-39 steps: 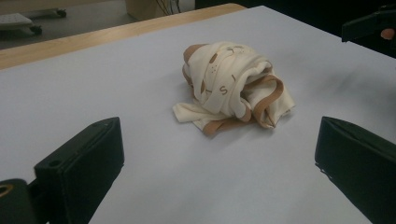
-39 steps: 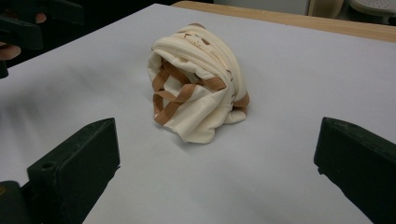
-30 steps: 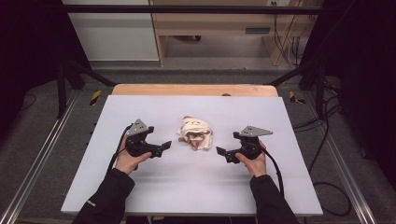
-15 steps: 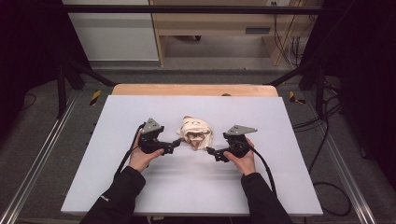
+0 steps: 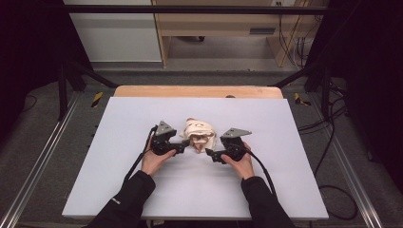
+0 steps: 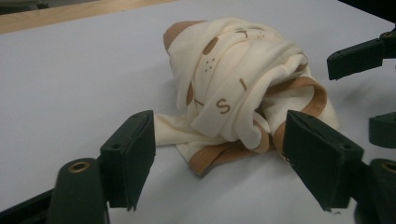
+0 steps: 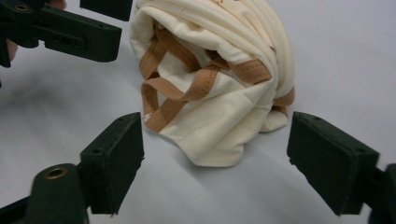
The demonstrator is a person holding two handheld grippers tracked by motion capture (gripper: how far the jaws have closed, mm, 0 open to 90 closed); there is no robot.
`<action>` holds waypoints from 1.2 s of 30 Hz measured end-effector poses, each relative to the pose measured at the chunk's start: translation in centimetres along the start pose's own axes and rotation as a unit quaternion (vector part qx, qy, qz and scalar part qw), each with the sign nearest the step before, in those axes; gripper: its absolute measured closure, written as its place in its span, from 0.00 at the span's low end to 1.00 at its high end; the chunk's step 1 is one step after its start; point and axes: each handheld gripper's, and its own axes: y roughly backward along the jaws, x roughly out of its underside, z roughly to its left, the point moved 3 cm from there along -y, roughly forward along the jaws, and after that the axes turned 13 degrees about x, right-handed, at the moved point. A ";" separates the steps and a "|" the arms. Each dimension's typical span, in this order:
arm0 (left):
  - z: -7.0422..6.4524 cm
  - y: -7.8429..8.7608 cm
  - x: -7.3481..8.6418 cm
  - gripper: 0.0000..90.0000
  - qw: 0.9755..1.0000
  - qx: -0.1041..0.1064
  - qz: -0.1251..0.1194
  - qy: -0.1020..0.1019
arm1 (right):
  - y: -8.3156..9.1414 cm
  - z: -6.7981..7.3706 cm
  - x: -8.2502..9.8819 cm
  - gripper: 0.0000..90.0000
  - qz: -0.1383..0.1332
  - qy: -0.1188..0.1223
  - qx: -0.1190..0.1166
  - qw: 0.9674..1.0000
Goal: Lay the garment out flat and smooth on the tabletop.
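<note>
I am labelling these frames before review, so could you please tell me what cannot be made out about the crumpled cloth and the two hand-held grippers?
- Cloth: what garment it is; bunched folds hide its shape, in all views.
- Its print: a few brown marks show in the left gripper view, the rest folded under.
- Left hand-held gripper and right hand-held gripper: contact with the cloth is too small to judge in the high view.
- The cloth's underside: against the table.

Lab: framed rig table (image 5: 119, 156), floor cables (image 5: 328, 137), dark surround.
</note>
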 end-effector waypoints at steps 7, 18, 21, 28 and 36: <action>-0.4 -1.1 0.4 0.48 1.000 0.003 0.002 0.011 | -0.6 0.3 0.2 0.33 0.010 0.005 0.010 1.000; -0.4 -1.8 0.6 0.66 1.000 0.003 -0.011 0.026 | -1.2 0.8 0.5 0.56 0.023 0.012 0.007 1.000; -0.3 -2.0 0.6 0.72 1.000 0.000 -0.013 0.027 | -1.4 0.8 0.7 0.64 0.028 0.016 0.013 0.999; -0.3 -2.0 0.7 0.84 1.000 0.002 -0.005 0.028 | -1.4 0.8 0.7 0.82 0.030 0.018 0.018 0.999; -0.9 -0.8 0.3 0.90 1.000 0.003 0.009 0.015 | -0.2 0.8 0.1 0.97 0.014 0.019 0.001 1.000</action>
